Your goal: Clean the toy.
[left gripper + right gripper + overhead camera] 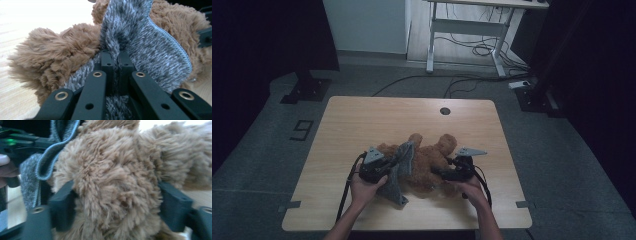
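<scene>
Dressing a stuffed bear, seen from above and along each pair of tongs. The brown plush bear (428, 162) lay near the middle of the wooden table (362, 120), on the side nearer me, with a grey knitted garment (401, 172) draped over its left flank and trailing onto the wood. My left tongs (113, 58) were clamped together on a fold of the grey garment, the fabric standing up in a ridge between the two black tips. My right tongs (117, 205) stood apart around a limb or lobe of the bear; whether the pads pressed the fur or merely bracketed it I could not tell for certain, though the pile bulged freely past both, so I judged the grip loose.

To do this step well, I judged that the left grip should stay near the garment's stitched edge (172, 40), so that the opening could be drawn wide rather than bunched. The right tongs needed a firm hold on the bear's body before any pull, otherwise the toy would slide across the table with the cloth. Slow, opposed tension seemed safest.
</scene>
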### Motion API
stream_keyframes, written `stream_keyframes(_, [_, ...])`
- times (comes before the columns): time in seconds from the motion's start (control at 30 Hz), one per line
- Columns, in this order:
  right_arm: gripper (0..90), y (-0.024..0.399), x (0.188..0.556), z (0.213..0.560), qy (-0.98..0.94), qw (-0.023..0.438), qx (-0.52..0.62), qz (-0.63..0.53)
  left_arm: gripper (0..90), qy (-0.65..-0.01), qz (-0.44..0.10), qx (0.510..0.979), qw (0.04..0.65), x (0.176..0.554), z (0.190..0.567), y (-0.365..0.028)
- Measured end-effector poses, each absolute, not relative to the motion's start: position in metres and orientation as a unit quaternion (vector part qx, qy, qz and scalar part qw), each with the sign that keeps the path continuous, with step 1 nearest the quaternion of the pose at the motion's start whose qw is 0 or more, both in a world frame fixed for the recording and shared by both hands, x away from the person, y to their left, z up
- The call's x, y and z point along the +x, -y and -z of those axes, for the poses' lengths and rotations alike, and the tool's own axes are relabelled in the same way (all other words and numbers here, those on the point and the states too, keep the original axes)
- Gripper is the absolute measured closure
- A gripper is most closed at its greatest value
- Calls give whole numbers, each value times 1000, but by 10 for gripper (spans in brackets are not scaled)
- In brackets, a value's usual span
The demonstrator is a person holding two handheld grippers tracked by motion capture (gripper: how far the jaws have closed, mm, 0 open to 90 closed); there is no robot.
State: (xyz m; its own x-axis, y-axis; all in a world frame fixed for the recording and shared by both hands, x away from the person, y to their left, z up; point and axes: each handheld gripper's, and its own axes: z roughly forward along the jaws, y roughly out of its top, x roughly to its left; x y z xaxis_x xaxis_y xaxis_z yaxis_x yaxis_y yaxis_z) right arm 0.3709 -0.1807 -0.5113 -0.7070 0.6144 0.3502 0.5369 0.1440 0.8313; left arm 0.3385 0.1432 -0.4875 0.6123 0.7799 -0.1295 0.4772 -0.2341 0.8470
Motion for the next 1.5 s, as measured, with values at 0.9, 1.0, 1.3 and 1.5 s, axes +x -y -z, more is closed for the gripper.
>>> stream_keyframes(0.9, [596, 178, 346, 524, -771, 113, 352, -519, 846, -367, -112, 811, 442, 386, 463, -12])
stream_keyframes(1.0, [596, 178, 346, 523, -770, 115, 351, -520, 847, -372, -139, 809, 433, 381, 456, -30])
stream_keyframes(1.3, [596, 180, 349, 525, -761, 106, 361, -528, 848, -422, -190, 776, 428, 370, 455, -121])
stream_keyframes(1.5, [596, 180, 349, 525, -759, 104, 361, -531, 848, -473, -177, 742, 440, 371, 468, -175])
